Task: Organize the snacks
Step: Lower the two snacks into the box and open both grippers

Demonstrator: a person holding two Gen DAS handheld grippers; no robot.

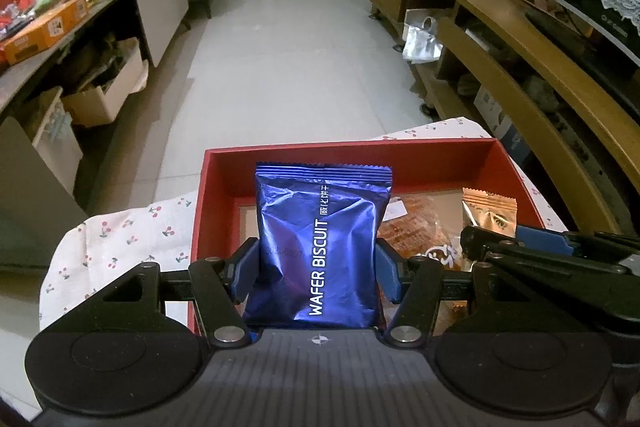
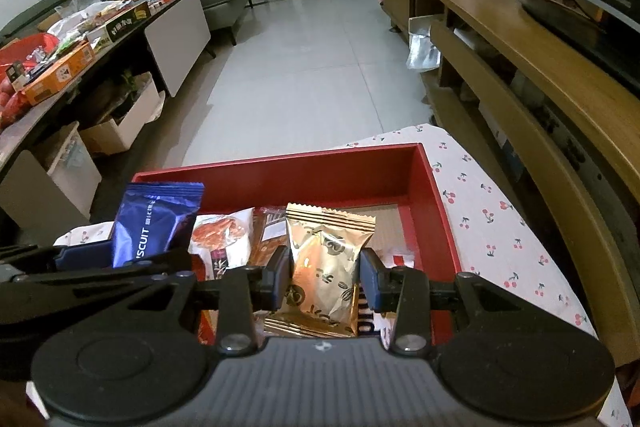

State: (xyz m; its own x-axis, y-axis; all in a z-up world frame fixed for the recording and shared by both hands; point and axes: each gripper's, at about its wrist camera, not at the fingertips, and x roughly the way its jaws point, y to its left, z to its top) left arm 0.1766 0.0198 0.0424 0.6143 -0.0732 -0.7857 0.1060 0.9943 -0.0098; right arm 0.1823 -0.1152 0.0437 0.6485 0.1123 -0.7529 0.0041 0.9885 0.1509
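My left gripper (image 1: 316, 273) is shut on a blue "WAFER BISCUIT" packet (image 1: 320, 239) and holds it upright over the left part of a red box (image 1: 348, 153). My right gripper (image 2: 325, 277) is shut on a gold snack packet (image 2: 324, 271) and holds it over the same red box (image 2: 280, 171). The blue packet also shows in the right wrist view (image 2: 154, 223), and the gold packet in the left wrist view (image 1: 488, 207). Orange and white snack packets (image 2: 222, 239) lie in the box under both grippers.
The box sits on a white cherry-print cloth (image 2: 492, 211). A cluttered low table (image 1: 48, 23) with snack boxes runs along the left. A wooden TV cabinet (image 2: 532, 67) runs along the right. Tiled floor (image 1: 288, 59) lies beyond.
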